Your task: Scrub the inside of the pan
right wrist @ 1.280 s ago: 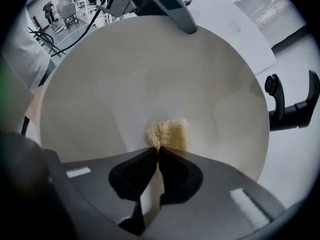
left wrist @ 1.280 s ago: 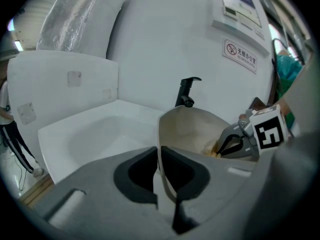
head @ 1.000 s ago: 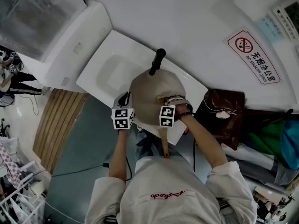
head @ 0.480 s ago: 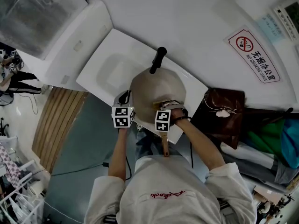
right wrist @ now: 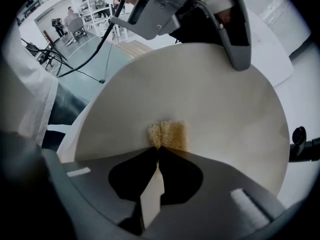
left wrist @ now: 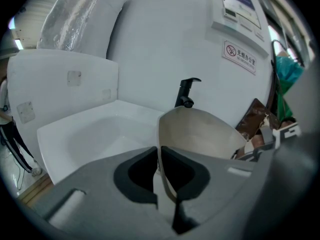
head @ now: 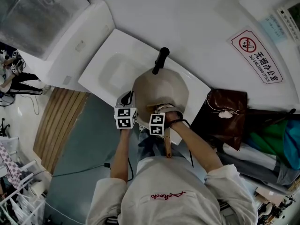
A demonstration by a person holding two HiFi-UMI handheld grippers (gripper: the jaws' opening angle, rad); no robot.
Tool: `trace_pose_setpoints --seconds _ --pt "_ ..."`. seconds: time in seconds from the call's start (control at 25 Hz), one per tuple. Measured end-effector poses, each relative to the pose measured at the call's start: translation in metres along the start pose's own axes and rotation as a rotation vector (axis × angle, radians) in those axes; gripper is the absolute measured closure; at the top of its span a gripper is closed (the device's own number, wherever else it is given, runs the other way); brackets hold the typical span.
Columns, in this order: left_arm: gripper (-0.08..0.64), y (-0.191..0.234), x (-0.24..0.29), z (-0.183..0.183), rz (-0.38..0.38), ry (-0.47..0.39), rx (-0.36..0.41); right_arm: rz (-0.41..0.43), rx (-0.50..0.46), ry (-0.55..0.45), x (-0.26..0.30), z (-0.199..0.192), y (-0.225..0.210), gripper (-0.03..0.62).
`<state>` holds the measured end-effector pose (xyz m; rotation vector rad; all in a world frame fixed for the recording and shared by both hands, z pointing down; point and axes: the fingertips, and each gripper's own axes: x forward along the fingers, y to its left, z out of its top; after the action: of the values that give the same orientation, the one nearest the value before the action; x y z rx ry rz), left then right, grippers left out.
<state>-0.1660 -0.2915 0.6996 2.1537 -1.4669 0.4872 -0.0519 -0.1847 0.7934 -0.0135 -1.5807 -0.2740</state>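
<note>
Pan [head: 159, 89] rim is pinched by left hand-held gripper [left wrist: 159, 153], sponge [right wrist: 169, 134] by right hand-held gripper [right wrist: 157, 153]; w/ hard strokes rim cd be slipped.

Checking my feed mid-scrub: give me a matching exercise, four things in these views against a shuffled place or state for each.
Things:
1. pan
2. sponge
3. faucet
4. sign

Places or states:
A. on the wall, at the head view's right
B. pinched in the right gripper, pressed against the pan's inside
C. rim clamped by the left gripper
D. black, upright behind the pan

Pairs: 1-C, 2-B, 3-D, 4-A
</note>
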Motion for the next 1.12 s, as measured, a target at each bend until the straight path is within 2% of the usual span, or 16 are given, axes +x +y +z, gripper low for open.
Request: trace_pose_setpoints --seconds 0.64,1.12 --pt "0.537 0.001 0.0 -0.002 -0.003 0.003 -0.018 -0.044 -0.014 -0.035 -0.001 0.035 -0.042 0.569" --pt "0.537 0.001 0.0 0.001 -0.008 0.002 -0.008 -0.096 -0.029 -0.022 -0.001 0.036 -0.089 0.569"
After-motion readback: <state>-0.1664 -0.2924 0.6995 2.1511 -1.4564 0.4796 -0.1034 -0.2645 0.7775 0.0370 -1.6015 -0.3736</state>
